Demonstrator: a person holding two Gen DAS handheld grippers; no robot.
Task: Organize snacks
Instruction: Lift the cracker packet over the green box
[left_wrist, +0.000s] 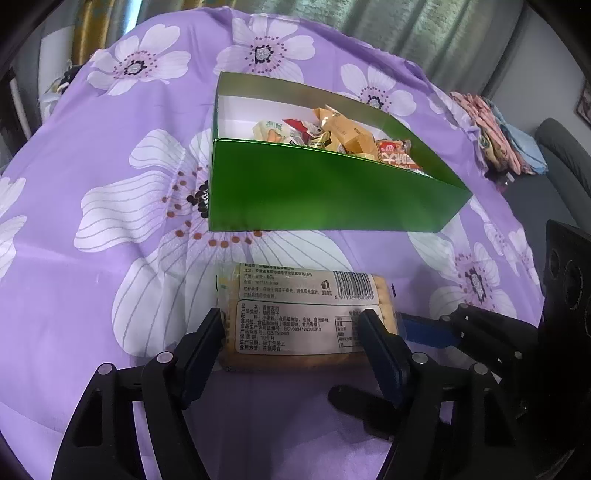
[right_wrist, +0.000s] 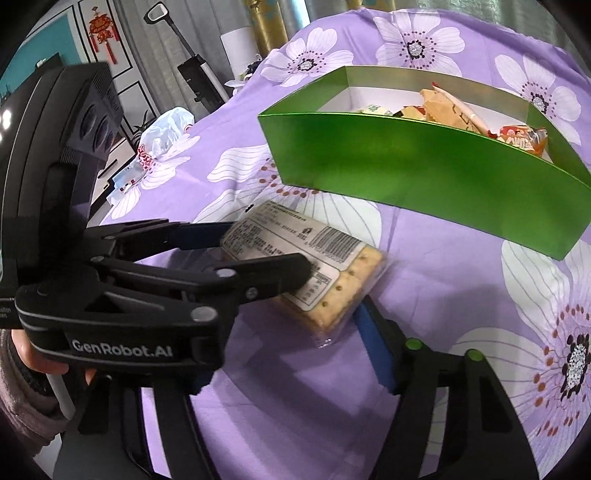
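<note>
A clear pack of crackers (left_wrist: 306, 314) with a white label lies on the purple flowered cloth, in front of a green box (left_wrist: 325, 192) holding several wrapped snacks (left_wrist: 332, 133). My left gripper (left_wrist: 293, 332) has its fingers on either side of the pack's near end, touching it. In the right wrist view the left gripper (right_wrist: 266, 247) clasps the pack (right_wrist: 314, 266) from the left. My right gripper (right_wrist: 280, 354) is open; its blue-padded finger (right_wrist: 373, 347) lies against the pack's right end, and the other finger is hidden behind the left gripper. The green box (right_wrist: 424, 173) stands behind.
The purple flowered cloth (left_wrist: 92, 258) covers the table. Folded cloths (left_wrist: 495, 136) lie at the far right edge. A plastic bag (right_wrist: 166, 129) and small items sit at the table's far left edge. A chair (left_wrist: 565, 155) stands to the right.
</note>
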